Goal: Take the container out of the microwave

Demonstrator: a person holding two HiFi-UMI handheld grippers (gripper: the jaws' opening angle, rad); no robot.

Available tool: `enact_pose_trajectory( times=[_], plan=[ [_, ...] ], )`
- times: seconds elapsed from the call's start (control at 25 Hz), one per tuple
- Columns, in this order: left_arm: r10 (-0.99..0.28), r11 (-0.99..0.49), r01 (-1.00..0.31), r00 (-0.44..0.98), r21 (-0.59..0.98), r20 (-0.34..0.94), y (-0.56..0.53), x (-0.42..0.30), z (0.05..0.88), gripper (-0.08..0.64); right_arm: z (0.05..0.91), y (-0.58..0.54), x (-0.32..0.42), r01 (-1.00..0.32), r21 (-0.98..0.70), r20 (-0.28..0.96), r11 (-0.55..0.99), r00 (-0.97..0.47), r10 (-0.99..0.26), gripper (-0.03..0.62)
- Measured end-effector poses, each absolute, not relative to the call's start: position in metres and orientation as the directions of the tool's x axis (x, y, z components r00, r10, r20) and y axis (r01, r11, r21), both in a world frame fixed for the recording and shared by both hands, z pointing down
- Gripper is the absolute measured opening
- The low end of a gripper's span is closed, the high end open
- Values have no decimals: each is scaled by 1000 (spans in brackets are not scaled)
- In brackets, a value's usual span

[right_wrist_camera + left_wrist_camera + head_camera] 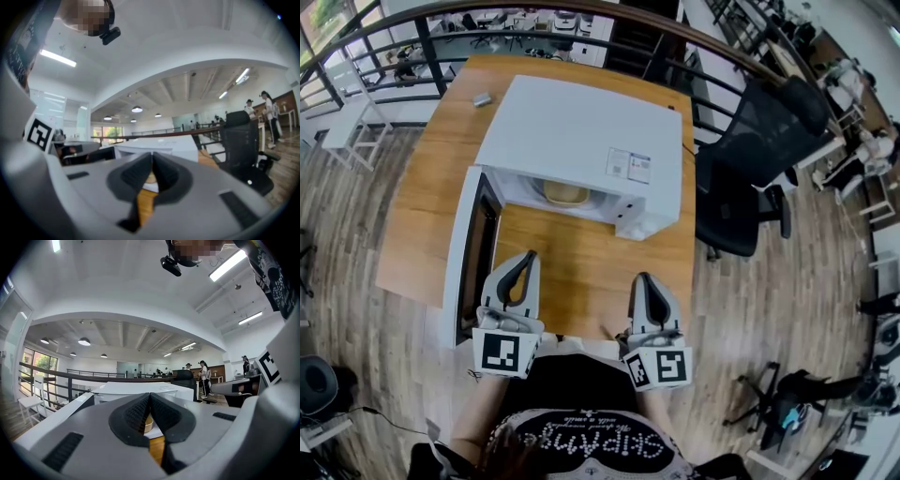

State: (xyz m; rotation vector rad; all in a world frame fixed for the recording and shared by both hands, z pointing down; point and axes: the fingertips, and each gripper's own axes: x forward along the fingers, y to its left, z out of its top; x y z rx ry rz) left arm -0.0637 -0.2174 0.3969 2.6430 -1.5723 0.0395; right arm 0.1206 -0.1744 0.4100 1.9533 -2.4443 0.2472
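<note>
We hold both tools low in the head view, in front of the microwave point(581, 131), which sits on the wooden table point(591, 267) in the upper middle of the frame. Its door point(472, 248) is already swung open toward the left, so that part of the job looks done. The container point(565, 194), a tan bowl, sits inside the cavity, just behind the front edge, so it has not yet been taken out.

The left gripper point(528, 256) is at lower left and the right gripper point(643, 278) at lower right. Both point toward the opening but are well short of it, with bare table between them and the microwave. In the left gripper view the jaws are pressed together with nothing between them, and a sliver of the container point(148, 424) shows beyond them. The right gripper view shows the same, pads meeting and nothing pinched.

We judge that nearly everything is left: open the jaws, reach in, grip the container and draw it out onto the table.
</note>
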Motion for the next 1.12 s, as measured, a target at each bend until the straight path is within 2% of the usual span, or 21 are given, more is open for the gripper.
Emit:
enact_pose_trajectory(
  times=[0.36, 0.52, 0.8, 1.12],
  plan=[
    [-861, -507, -862, 503, -32, 77, -215, -56, 396, 35, 410, -174, 120, -966, -128, 95, 224, -237, -967, 35],
    [-836, -547, -829, 537, -111, 109, -219, -48, 394, 99, 408, -174, 121, -966, -129, 93, 225, -238, -967, 34],
    [-794, -607, -720, 569, -335, 214, -243, -30, 418, 142, 409, -175, 127, -966, -133, 94, 222, -235, -968, 35],
    [-737, -675, -585, 562, -449, 376, -283, -11, 464, 170, 412, -181, 143, -971, -142, 98, 194, -209, -973, 35]
  ],
)
